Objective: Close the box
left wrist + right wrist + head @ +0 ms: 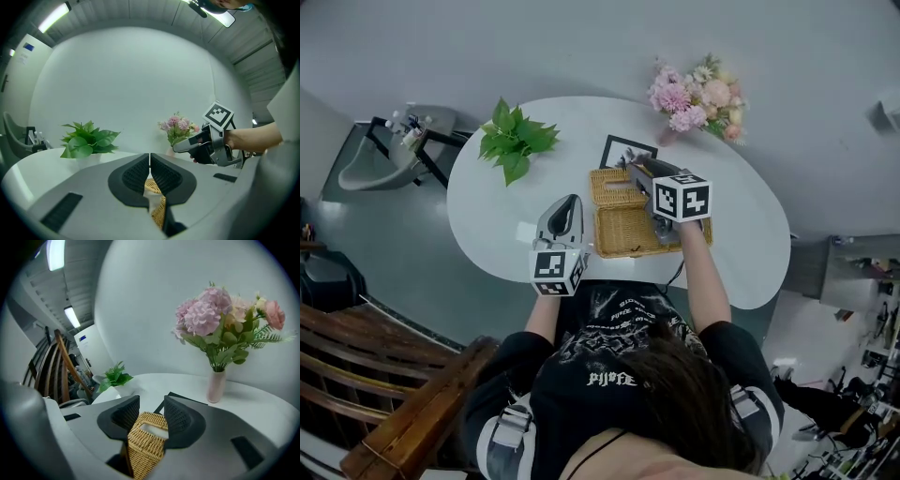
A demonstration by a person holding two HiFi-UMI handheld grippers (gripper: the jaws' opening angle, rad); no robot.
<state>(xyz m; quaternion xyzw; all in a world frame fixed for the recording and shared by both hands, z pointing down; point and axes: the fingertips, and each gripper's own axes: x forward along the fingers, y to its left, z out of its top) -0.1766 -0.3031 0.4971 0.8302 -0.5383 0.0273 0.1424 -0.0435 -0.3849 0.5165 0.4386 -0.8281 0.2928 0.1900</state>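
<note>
1. Wicker box [630, 236] sits mid-desk on the white oval desk [497, 211], close to the near edge in front of the person.
2. From the head view I see an open rim on its near part. A smaller woven lid [614, 187] with a pale slot sits at its far edge.
3. My right gripper [150, 409] hangs over that lid, angled down and away. Its jaws stand wide with the woven lid showing between them, and the pads do not press on it.
4. My left gripper [150, 157] is just beside the box on its left and apart from it in the head view. Its jaws meet at the tips, and a sliver of wicker shows through the gap below them.
5. A green leafy plant [514, 141] stands toward the far left of the desk.
6. A vase of pink flowers [698, 97] stands at the far right edge.
7. A black-framed card [626, 150] lies just beyond the box.
8. Off the desk I can see a sink [384, 164] to the left and a wooden chair [403, 394] at the near left.
</note>
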